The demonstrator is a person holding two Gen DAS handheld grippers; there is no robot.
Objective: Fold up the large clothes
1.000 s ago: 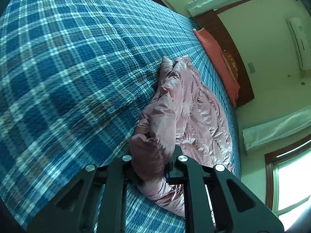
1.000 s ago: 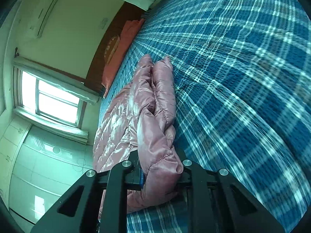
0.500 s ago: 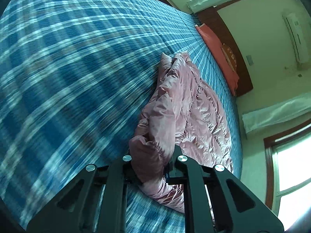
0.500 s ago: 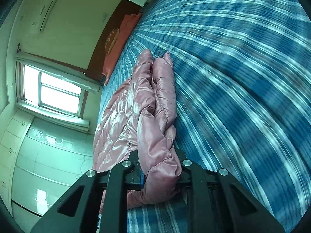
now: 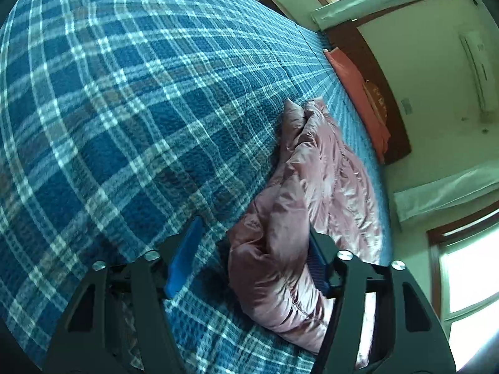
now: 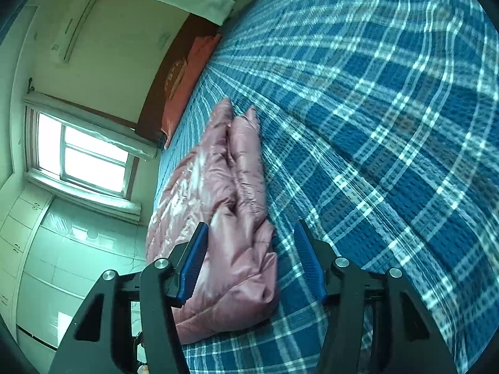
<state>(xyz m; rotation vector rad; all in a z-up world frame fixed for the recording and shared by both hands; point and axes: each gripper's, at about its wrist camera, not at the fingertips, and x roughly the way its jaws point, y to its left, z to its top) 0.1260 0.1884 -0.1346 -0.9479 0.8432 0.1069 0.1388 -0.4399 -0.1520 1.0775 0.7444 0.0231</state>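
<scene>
Both grippers' jaws have just been opening – the shiny pink puffer jacket point(image 5: 312, 187) lies loose between left gripper point(image 5: 252, 255) and right gripper point(image 6: 249, 255), long axis running straight ahead on the blue plaid bedspread point(image 5: 124, 109).

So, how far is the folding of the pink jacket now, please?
Done: the pink jacket lies on the plaid bedspread as a long narrow bundle, one side already folded over. In hand: the left gripper and right gripper have just been opening; the jacket's end sits between the jaws, no longer clamped. Left: probably folding the long bundle across into a compact shape and smoothing it.
</scene>
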